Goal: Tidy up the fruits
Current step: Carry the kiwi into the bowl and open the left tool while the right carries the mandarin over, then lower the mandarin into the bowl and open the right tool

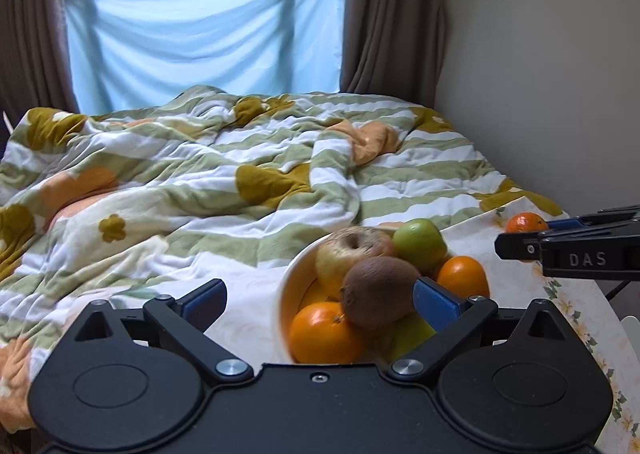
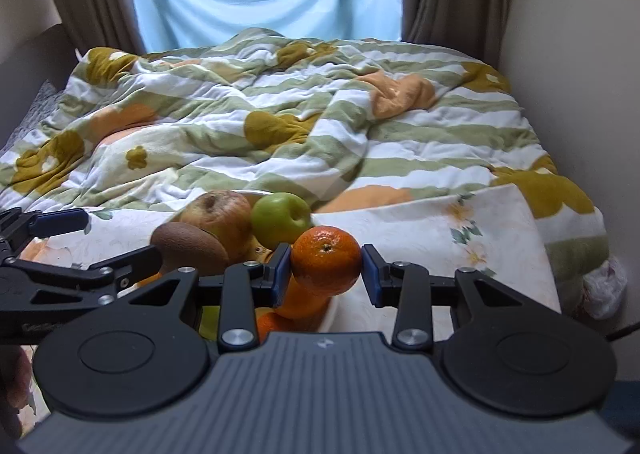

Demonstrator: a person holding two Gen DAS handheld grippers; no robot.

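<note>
A white bowl (image 1: 285, 286) on the floral tablecloth holds a brown kiwi (image 1: 378, 290), a reddish-yellow apple (image 1: 348, 250), a green apple (image 1: 418, 244) and oranges (image 1: 324, 332). My left gripper (image 1: 318, 300) is open and empty, its fingers spread just above the bowl's near side. My right gripper (image 2: 326, 274) is shut on a small mandarin (image 2: 326, 260) and holds it in the air to the right of the bowl (image 2: 332, 310). In the left wrist view the mandarin (image 1: 524, 223) shows behind the right gripper's fingers (image 1: 520, 246).
The table with its floral cloth (image 2: 440, 238) butts against a bed with a striped flowered duvet (image 1: 200, 174). A beige wall (image 1: 540, 74) runs along the right. Curtains and a blue sheet (image 1: 204, 38) hang behind the bed.
</note>
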